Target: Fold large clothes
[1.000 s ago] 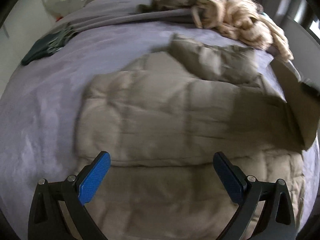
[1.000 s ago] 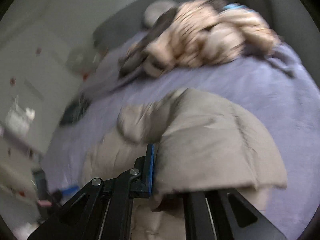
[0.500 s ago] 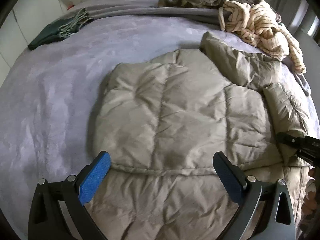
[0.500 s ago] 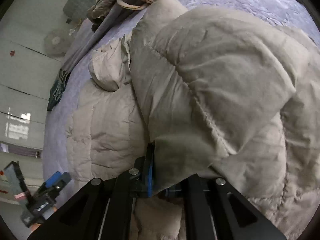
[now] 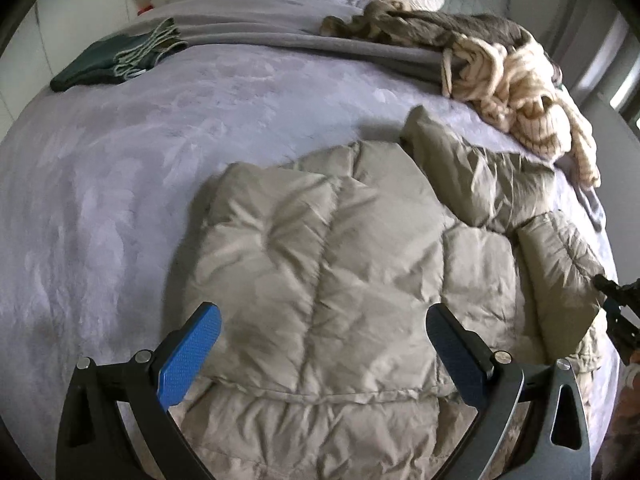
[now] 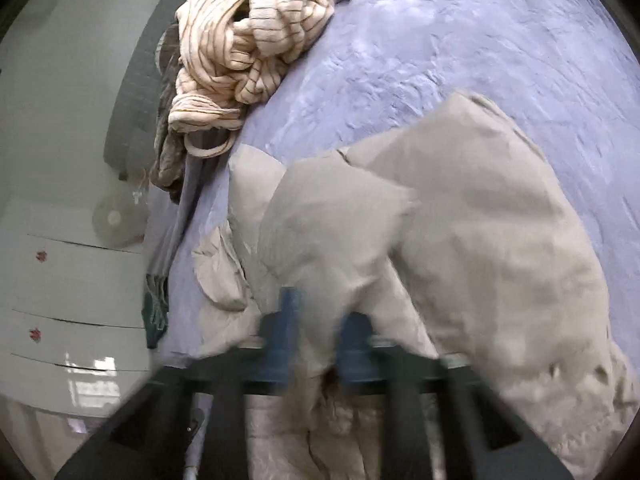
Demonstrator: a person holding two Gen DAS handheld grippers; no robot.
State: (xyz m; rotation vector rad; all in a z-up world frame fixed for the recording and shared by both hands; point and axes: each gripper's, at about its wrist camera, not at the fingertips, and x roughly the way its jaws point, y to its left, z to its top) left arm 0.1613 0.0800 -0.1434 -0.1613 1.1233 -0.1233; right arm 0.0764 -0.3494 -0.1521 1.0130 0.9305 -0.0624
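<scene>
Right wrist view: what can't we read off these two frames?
- Right tool: motion-blurred; jaws closing with beige puffer jacket fabric between them, pad contact unreadable.
- Jacket's near hem: cut off by the bottom edge behind the left tool in the left wrist view.
- Right tool in the left wrist view: only a tip at the right edge.
- Striped garment: bunched, shape unclear.
</scene>
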